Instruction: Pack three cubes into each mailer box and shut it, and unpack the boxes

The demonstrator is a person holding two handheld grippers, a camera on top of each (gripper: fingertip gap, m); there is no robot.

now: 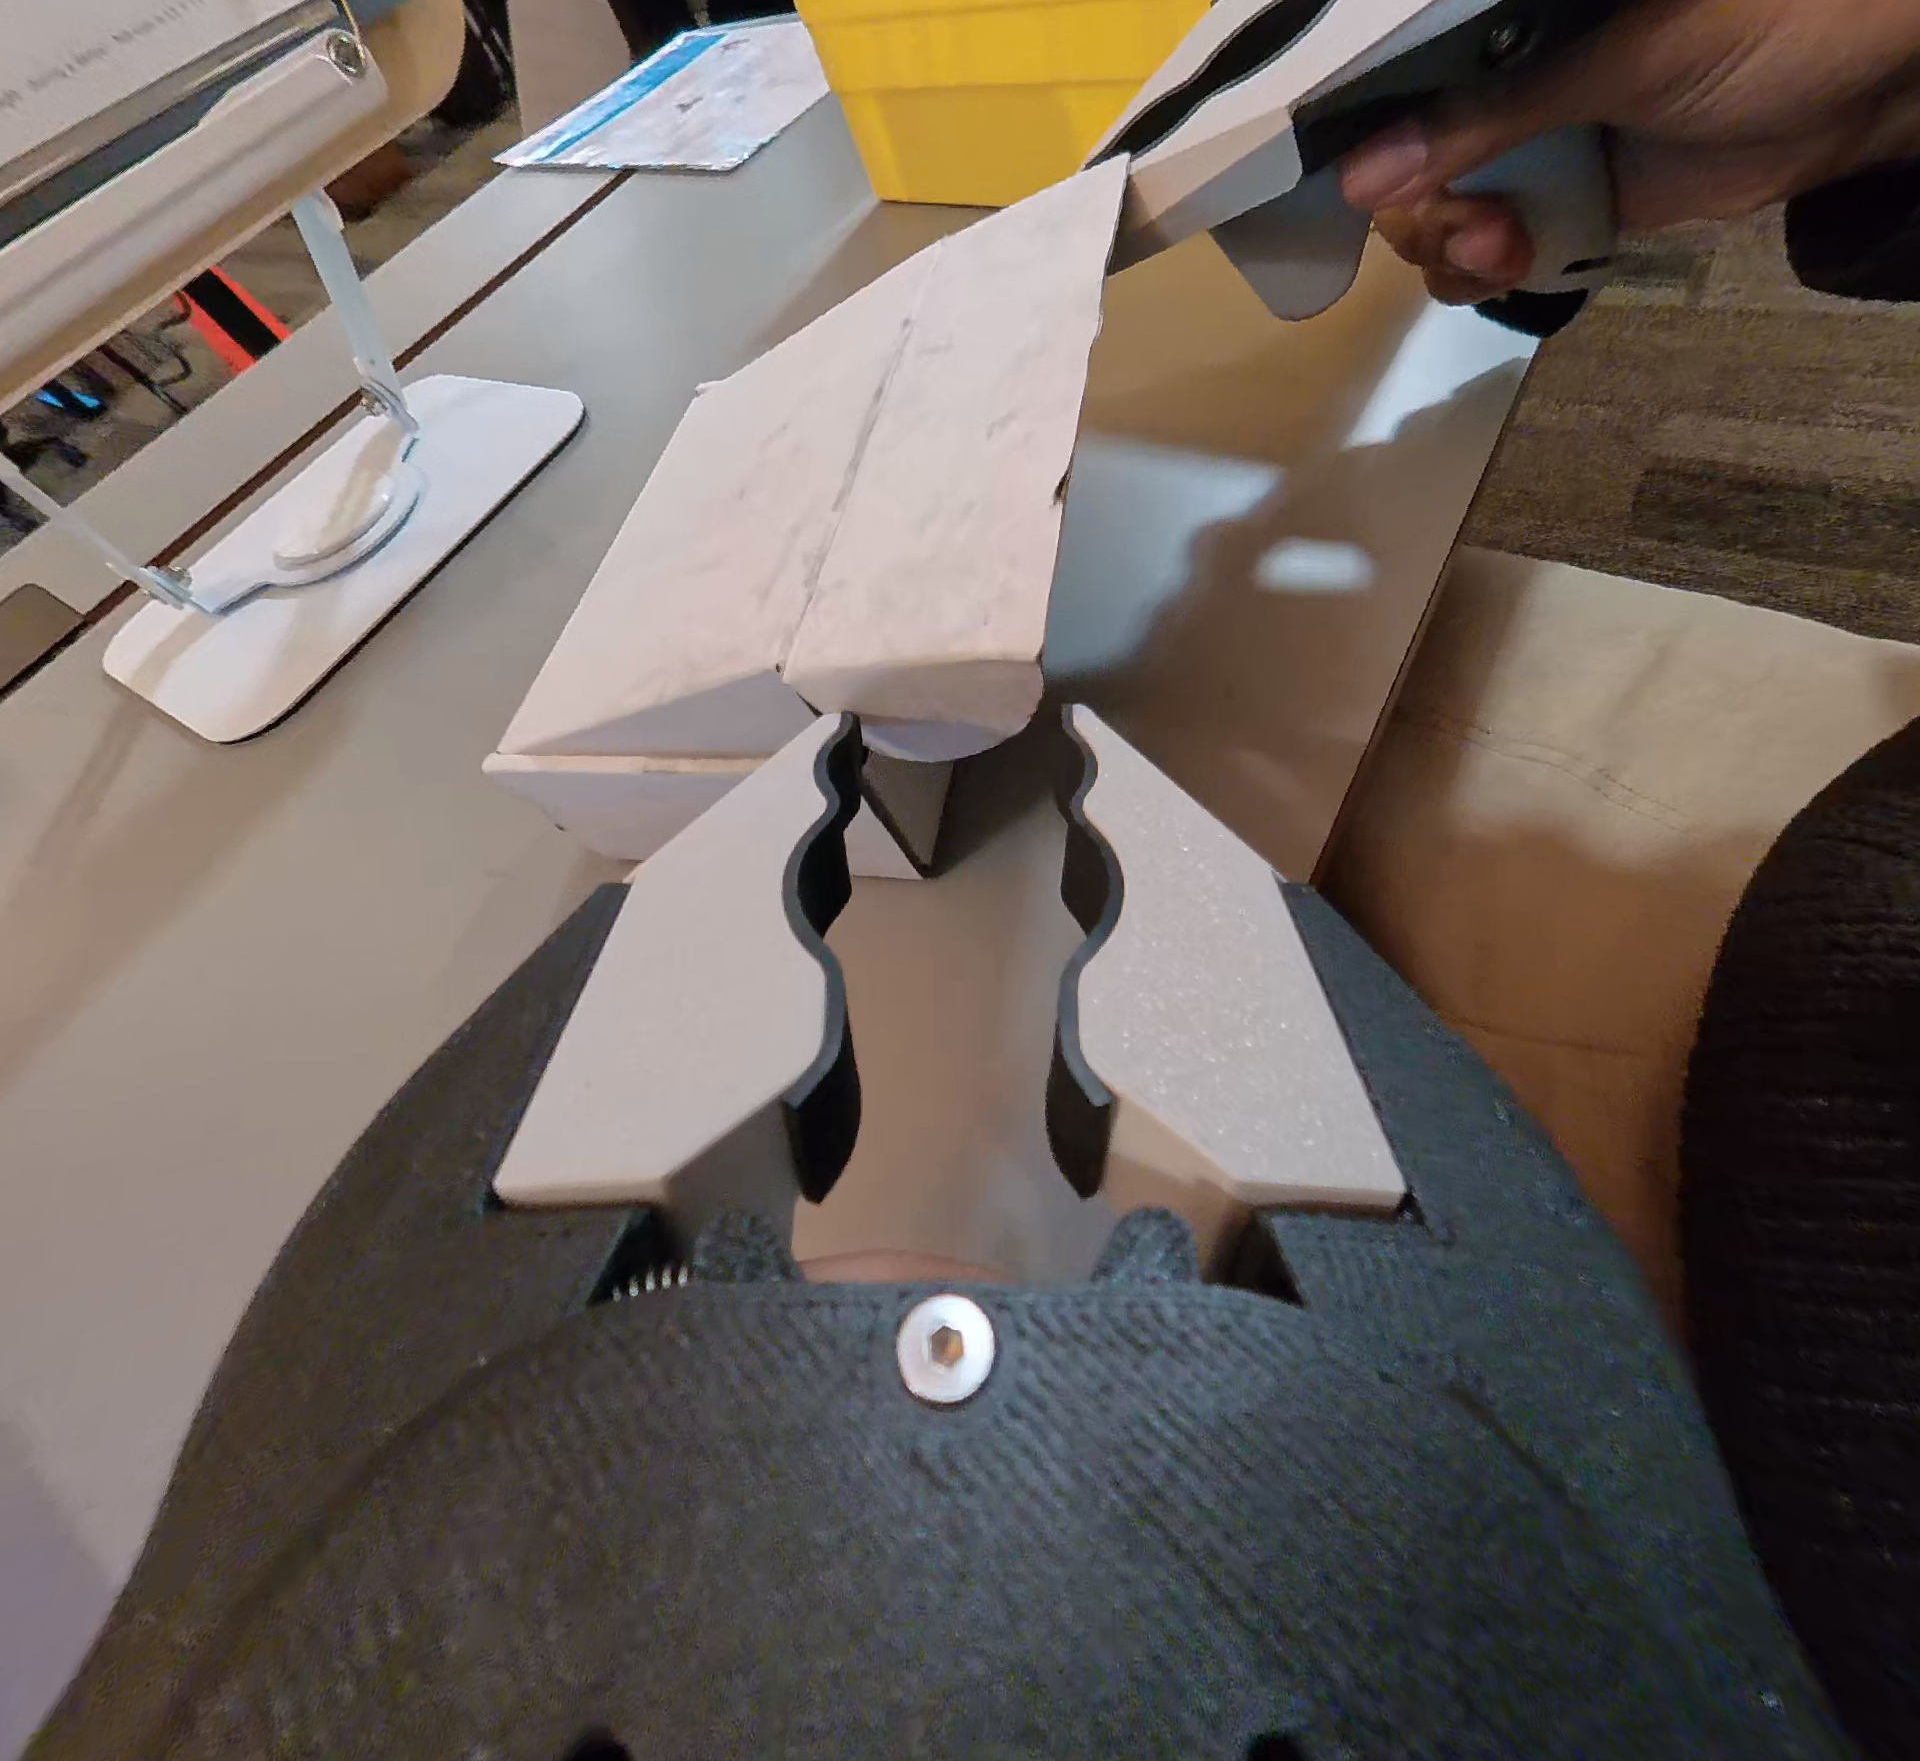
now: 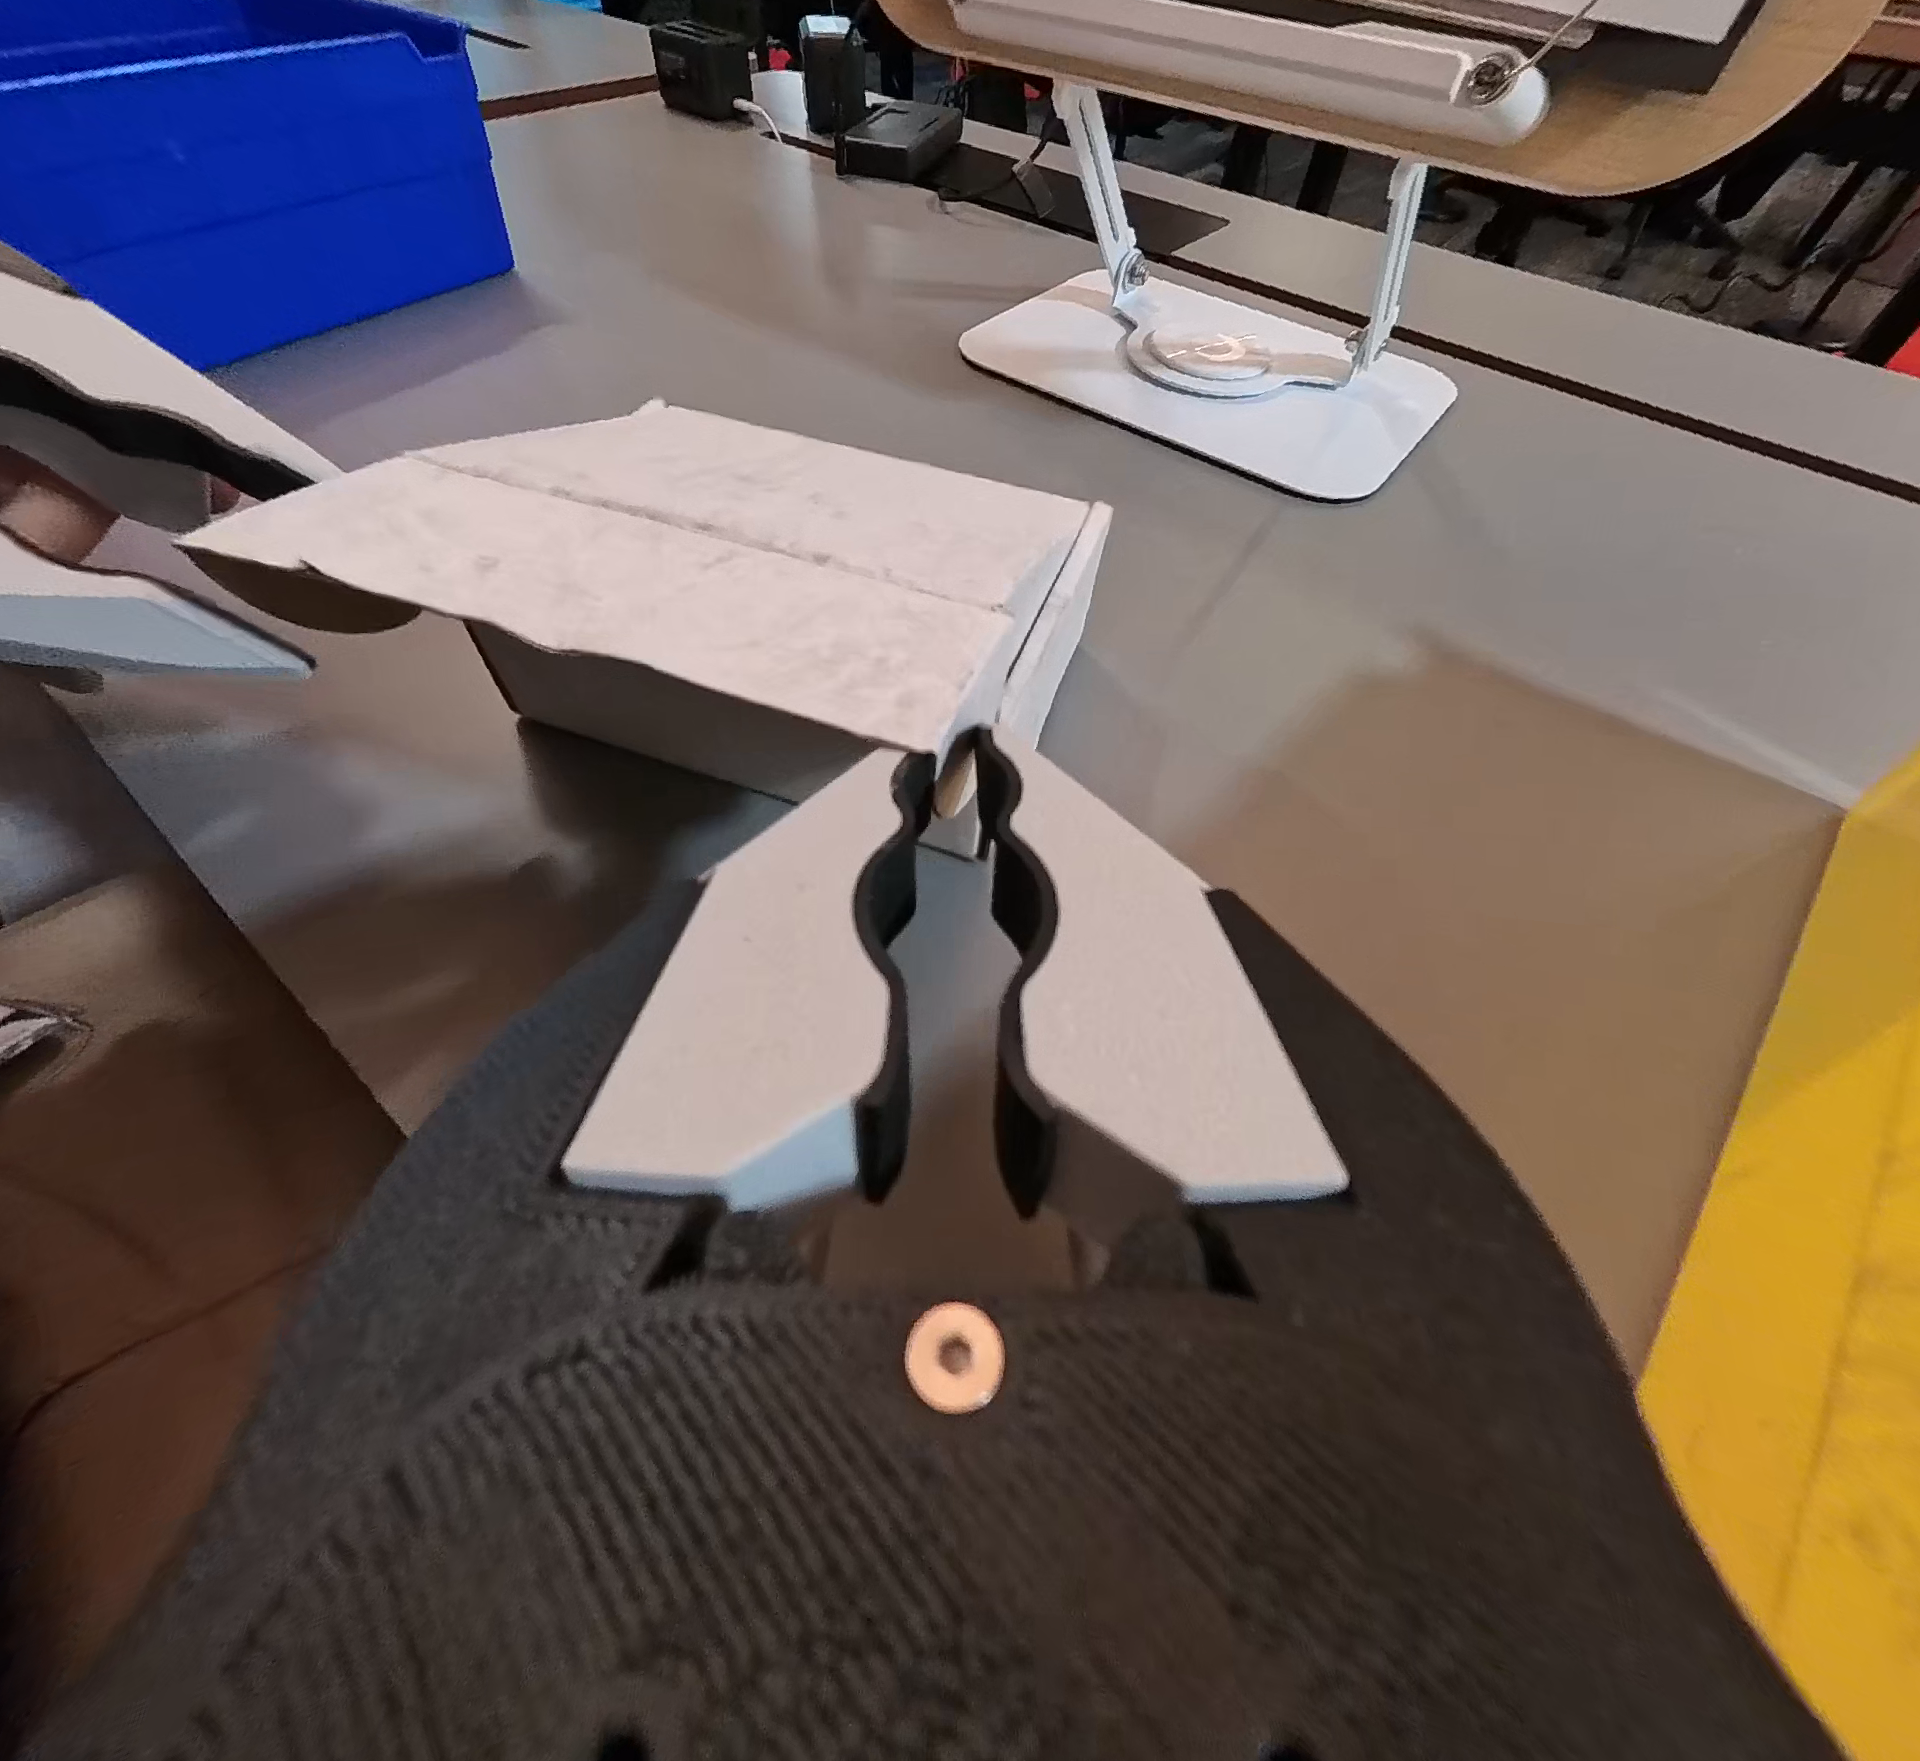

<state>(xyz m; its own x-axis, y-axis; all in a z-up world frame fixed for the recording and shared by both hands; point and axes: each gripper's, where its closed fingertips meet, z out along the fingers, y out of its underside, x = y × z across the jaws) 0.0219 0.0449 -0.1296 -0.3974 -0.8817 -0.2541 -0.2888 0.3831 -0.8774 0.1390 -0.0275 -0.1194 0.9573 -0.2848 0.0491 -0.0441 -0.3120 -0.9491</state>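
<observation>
A white mailer box (image 1: 582, 797) stands on the grey table, its lid (image 1: 883, 464) raised at a slant over the base. My left gripper (image 1: 961, 740) is open, with the lid's near front corner between its tips. My right gripper (image 2: 954, 761) is shut on the lid's other front corner; it also shows in the left wrist view (image 1: 1127, 199). In the right wrist view the lid (image 2: 665, 568) stretches left to the left gripper (image 2: 249, 558), whose jaws stand apart around that corner. No cubes are in sight; the lid hides the inside of the box.
A yellow bin (image 1: 1018, 28) stands behind the box and shows at the right of the right wrist view (image 2: 1818, 1192). A blue bin (image 2: 229, 153) sits far left. A white document stand (image 2: 1216, 361) is beside the box (image 1: 343, 548). The table edge (image 1: 1455, 568) runs right of the box. My hands' fingertips stand some 15 cm from each other.
</observation>
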